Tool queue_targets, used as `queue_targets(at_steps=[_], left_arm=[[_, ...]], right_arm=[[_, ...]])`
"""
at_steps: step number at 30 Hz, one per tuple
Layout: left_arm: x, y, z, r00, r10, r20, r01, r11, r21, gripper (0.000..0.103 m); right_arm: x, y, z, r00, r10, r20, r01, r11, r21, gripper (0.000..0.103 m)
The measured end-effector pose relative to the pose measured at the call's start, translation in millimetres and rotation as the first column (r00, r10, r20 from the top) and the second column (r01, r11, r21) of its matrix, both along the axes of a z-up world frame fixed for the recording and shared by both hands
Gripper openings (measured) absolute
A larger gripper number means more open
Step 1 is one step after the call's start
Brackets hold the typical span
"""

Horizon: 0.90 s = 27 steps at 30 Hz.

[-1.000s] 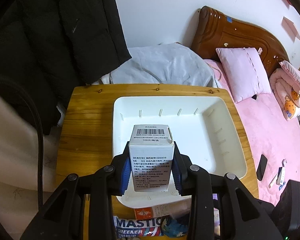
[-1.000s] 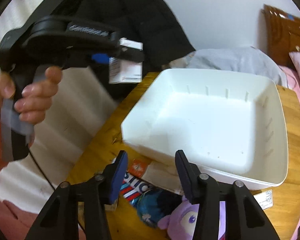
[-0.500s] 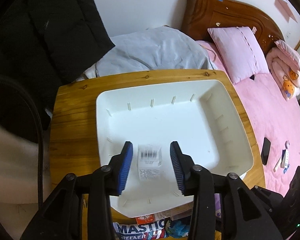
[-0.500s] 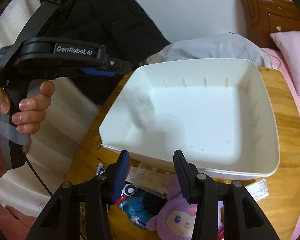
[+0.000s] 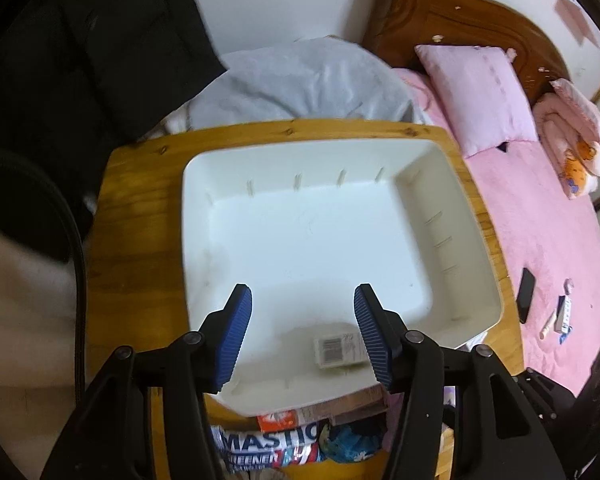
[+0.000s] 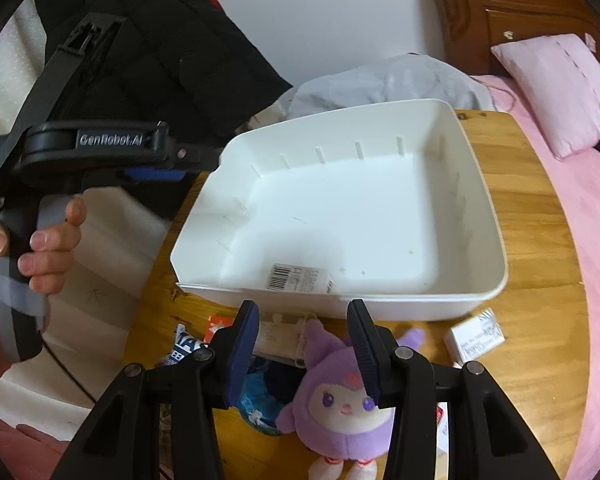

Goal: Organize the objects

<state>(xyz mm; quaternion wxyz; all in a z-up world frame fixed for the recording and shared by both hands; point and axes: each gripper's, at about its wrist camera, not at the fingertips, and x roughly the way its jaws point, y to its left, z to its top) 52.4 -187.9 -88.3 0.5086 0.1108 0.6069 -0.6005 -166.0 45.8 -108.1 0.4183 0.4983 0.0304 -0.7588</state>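
While the left gripper (image 5: 303, 334) hangs over the near end of the white tray (image 5: 476, 240), its blue-padded jaws have just been opening and now stand wide, with nothing pressed between them. The small white box (image 5: 337, 350) with a barcode lies flat on the tray floor at about 5 o'clock of the tray's centre in the left wrist view, just beside the right pad but clear of it. The tray rests on a wooden table (image 5: 136, 248).

The right gripper (image 6: 302, 342) stands partly open and holds nothing. It is poised above a purple plush toy (image 6: 342, 408) on the table, at 6 o'clock of the tray. A second small box (image 6: 475, 338) lies at 5 o'clock of the tray. A hand (image 6: 40, 248) grips the left gripper's handle at 9 o'clock.
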Motion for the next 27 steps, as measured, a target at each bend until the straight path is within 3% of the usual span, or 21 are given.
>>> queue_targets(at_steps=[2,10,15,23,27], left_arm=[[-1,7,-1,1.0,0.011,-0.006,-0.011,1.0,0.012,0.058],[-11,33,4,0.999,0.023,0.023,-0.023,0.999,0.023,0.058],[-18,48,7,1.0,0.023,0.0,-0.022,0.997,0.072,0.058],[-41,66,25,1.0,-0.019,-0.009,0.019,0.994,0.107,0.073],[-55,69,36,0.996,-0.081,-0.028,0.083,0.991,0.107,0.078]], right_arm=[[2,4,2,1.0,-0.011,-0.005,0.011,1.0,0.003,0.06],[15,29,14,0.994,-0.059,-0.095,0.058,0.998,-0.01,0.078],[29,46,21,0.974,-0.06,-0.218,0.071,0.996,0.044,0.08],[43,78,18,0.973,-0.037,-0.23,0.064,0.992,0.111,0.081],[51,93,9,0.973,-0.019,-0.231,0.055,0.987,0.152,0.084]])
